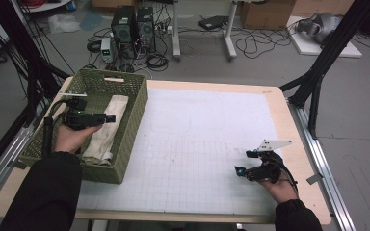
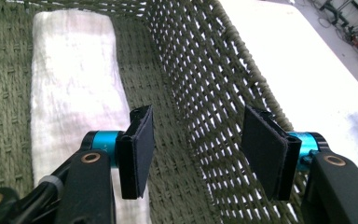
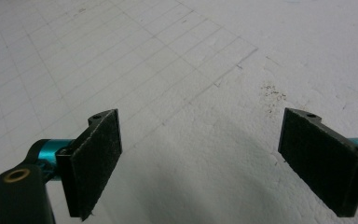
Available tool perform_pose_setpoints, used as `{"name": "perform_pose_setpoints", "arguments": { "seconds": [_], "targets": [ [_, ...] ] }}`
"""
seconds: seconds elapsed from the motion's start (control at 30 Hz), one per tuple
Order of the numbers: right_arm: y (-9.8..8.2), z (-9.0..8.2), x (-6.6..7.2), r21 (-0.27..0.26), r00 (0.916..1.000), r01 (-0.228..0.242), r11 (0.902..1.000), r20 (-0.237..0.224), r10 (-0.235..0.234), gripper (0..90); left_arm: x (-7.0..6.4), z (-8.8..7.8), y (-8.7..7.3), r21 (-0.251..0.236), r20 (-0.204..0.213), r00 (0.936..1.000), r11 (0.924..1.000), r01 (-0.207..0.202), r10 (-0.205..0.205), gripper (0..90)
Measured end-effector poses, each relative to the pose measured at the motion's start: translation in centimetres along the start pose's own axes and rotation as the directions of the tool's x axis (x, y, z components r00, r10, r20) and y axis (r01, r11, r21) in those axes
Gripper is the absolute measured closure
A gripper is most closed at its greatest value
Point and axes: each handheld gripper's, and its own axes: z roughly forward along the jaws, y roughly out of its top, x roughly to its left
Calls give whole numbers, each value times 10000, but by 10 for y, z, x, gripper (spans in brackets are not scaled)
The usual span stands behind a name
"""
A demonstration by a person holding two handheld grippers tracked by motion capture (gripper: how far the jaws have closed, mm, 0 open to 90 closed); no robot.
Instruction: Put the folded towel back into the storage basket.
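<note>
A green woven basket (image 1: 132, 113) stands at the table's left side, with a folded white cloth (image 1: 107, 127) lying along its floor. My left gripper (image 1: 110, 117) hovers over the basket, above the cloth, held by a hand in a dark sleeve. In the left gripper view its jaws stand open with nothing between them: the cloth (image 2: 74, 88) lies below to the left and the basket's wall (image 2: 205, 93) runs behind the gap. My right gripper (image 1: 243, 162) rests low over the white gridded mat (image 1: 197, 144) near the table's right front. Its jaws are wide open over the bare mat (image 3: 177, 84).
The wooden table's edge (image 1: 289, 120) borders the mat on the right. Beyond the table's far side are computer towers (image 1: 134, 26), tangled cables and a cardboard box (image 1: 267, 13) on the floor. Black frame struts (image 1: 325, 57) rise at the right.
</note>
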Motion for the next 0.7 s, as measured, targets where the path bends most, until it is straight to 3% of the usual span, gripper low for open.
{"name": "perform_pose_setpoints", "arguments": {
  "seconds": [0.17, 0.7],
  "targets": [
    [0, -1, 0, -39, 10000, 28, 10000, 15, -28, 125, 1, 1, 0, 16, -13, 10000, 10000, 69, -69, 436],
    [1, -3, 0, -92, 10000, 46, 9999, 20, -46, 124, -3, 0, 2, -501, 567, 9973, 9975, 490, -461, 419]
  ]
}}
